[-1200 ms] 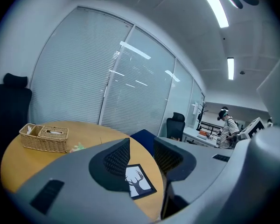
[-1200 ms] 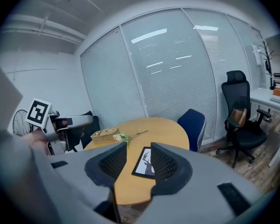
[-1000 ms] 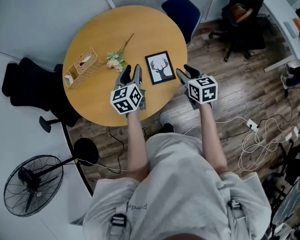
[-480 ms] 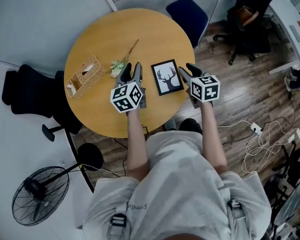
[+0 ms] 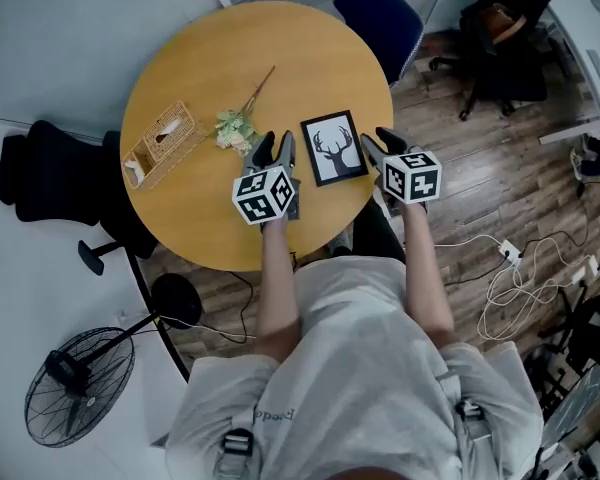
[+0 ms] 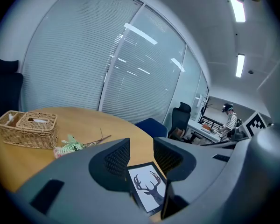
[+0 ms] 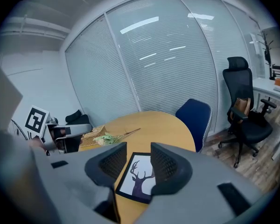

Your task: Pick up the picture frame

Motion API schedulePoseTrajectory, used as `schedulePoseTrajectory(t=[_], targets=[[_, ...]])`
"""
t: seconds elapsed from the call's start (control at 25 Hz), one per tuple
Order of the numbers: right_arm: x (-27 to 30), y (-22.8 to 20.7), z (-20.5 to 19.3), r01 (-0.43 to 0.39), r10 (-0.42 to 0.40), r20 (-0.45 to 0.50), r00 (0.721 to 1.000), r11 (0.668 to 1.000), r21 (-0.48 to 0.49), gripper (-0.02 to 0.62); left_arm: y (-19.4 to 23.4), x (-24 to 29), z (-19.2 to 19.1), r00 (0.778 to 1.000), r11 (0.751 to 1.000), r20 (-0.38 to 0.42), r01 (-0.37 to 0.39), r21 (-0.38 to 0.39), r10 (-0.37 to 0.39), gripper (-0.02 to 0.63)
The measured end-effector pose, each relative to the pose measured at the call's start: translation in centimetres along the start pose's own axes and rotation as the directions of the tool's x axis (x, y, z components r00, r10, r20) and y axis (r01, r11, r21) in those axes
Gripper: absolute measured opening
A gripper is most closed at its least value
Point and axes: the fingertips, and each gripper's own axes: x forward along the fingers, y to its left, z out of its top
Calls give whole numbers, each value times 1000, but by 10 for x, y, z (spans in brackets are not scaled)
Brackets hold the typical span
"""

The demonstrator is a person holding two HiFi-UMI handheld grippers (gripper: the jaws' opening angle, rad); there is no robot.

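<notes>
Grey jaws of the left gripper (image 5: 272,146) and the right gripper (image 5: 373,140) stand apart, with nothing pressed between them. Compared with one second ago, both are closer to the picture frame (image 5: 334,148), which lies flat on the wooden table (image 5: 230,58) between them. In each gripper view the jaws hide part of the frame. Whether a tip touches it, I cannot tell.

Head cam steep down; 2 gripper views low — share picture frame (image 5: 333,148).
</notes>
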Motion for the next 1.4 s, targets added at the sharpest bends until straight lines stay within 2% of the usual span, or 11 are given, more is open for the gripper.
schedulePoseTrajectory(t=[0.36, 0.52, 0.8, 1.4], targets=[[26, -10, -12, -29, 28, -61, 998, 1000, -4, 164, 16, 21, -31, 996, 998, -75, -59, -27, 57, 173], [42, -21, -28, -4, 5, -69, 998, 1000, 8, 163, 16, 34, -49, 991, 997, -120, -69, -24, 66, 173], [62, -34, -63, 16, -13, -157, 988, 1000, 18, 163, 21, 53, -74, 979, 994, -177, -110, -26, 104, 173], [112, -53, -101, 11, 10, -274, 962, 997, 78, 163, 32, 94, -144, 924, 985, -357, -166, -44, 139, 173]])
